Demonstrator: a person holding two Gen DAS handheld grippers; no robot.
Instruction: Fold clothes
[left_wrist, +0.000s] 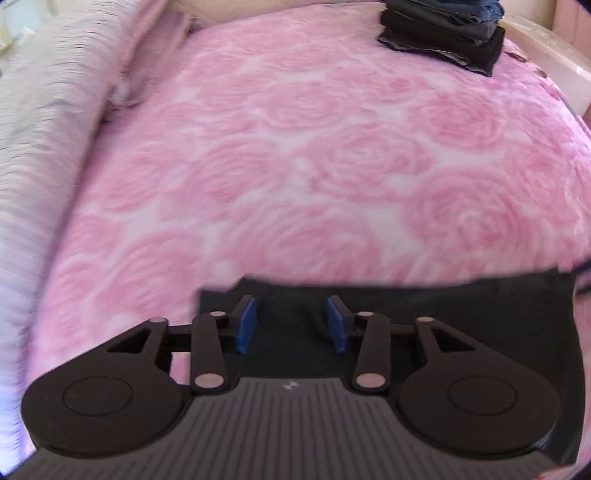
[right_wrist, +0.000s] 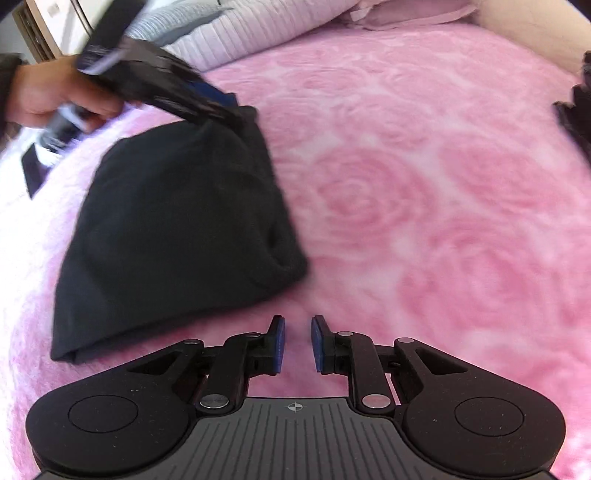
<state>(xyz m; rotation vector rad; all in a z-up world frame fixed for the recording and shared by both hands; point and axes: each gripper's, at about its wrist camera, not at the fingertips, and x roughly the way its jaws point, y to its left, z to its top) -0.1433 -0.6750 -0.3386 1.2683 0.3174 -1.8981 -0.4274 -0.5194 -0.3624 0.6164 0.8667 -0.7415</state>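
Folded black garment (right_wrist: 173, 229) on plush rose-patterned blanket (right_wrist: 424, 206); left tool (left_wrist: 291, 325) agape over it, seemingly touching; right tool (right_wrist: 294, 341) empty, parted.

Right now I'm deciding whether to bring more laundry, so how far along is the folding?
Done: a stack of folded dark clothes sits at the far end of the pink blanket. In hand: a black garment lies partly folded, the open left claw over its edge. The right claw is open and empty. Left: finishing and stacking that garment.
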